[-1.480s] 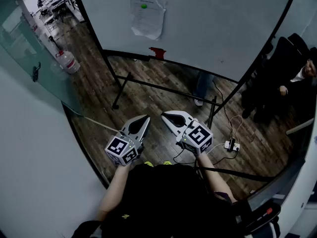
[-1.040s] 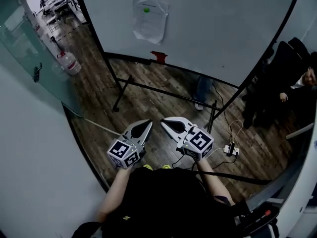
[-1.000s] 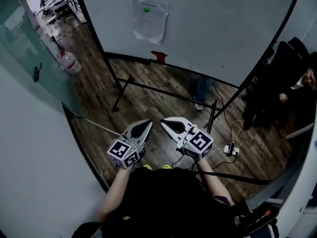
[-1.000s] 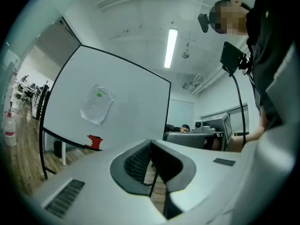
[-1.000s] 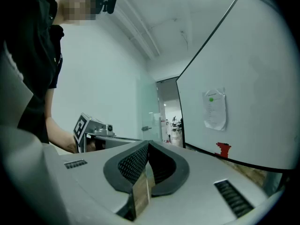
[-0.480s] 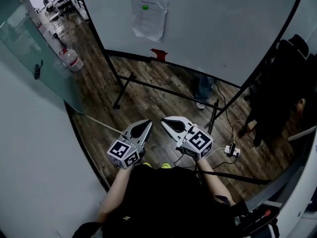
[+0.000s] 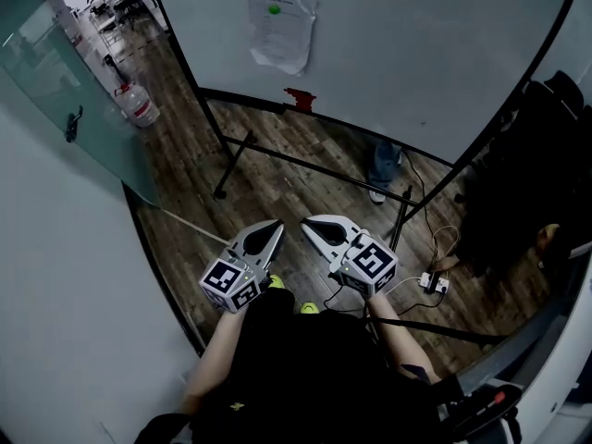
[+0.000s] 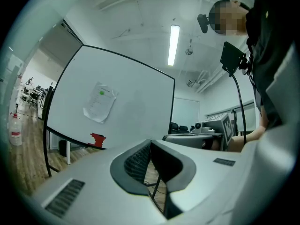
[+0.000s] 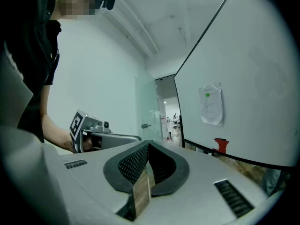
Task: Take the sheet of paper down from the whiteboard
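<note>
1. Change vs. earlier frames: my view has swung a little, so the whiteboard (image 7: 416, 54) sits further up and left in the head view. The person in dark clothes at the right edge has turned away. My yellow-green shoe now shows further forward under the left gripper (image 7: 274, 222). Both tools are where they were.
2. Left gripper: jaws pressed together, nothing between them, held level in front of my body.
3. Right gripper (image 7: 308, 221): same, jaws together and empty, just beside the left one, tips nearly meeting.
4. Sheet of paper (image 7: 282, 28): still up on the whiteboard, in its left part, nearer the left edge than the right and above the bottom rail. Well apart from both tools.
5. Sheet, appearance: white, faint printed lines (too small to read), creased, hangs slightly tilted, lower edge curling off the board. Pinned near its top edge by a round green magnet (image 7: 272, 9).
6. Red item (image 7: 297, 98): on the bottom rail, below the sheet and a bit to the right. Can't tell what it is.
7. Step in hand, as I judge it: approach only; no reach begun.
8. Next move prob. calls for: close in on the board, raise one tool, spread its jaws and pinch the loose lower edge. Other tool to lift the magnet, else the paper may tear.
</note>
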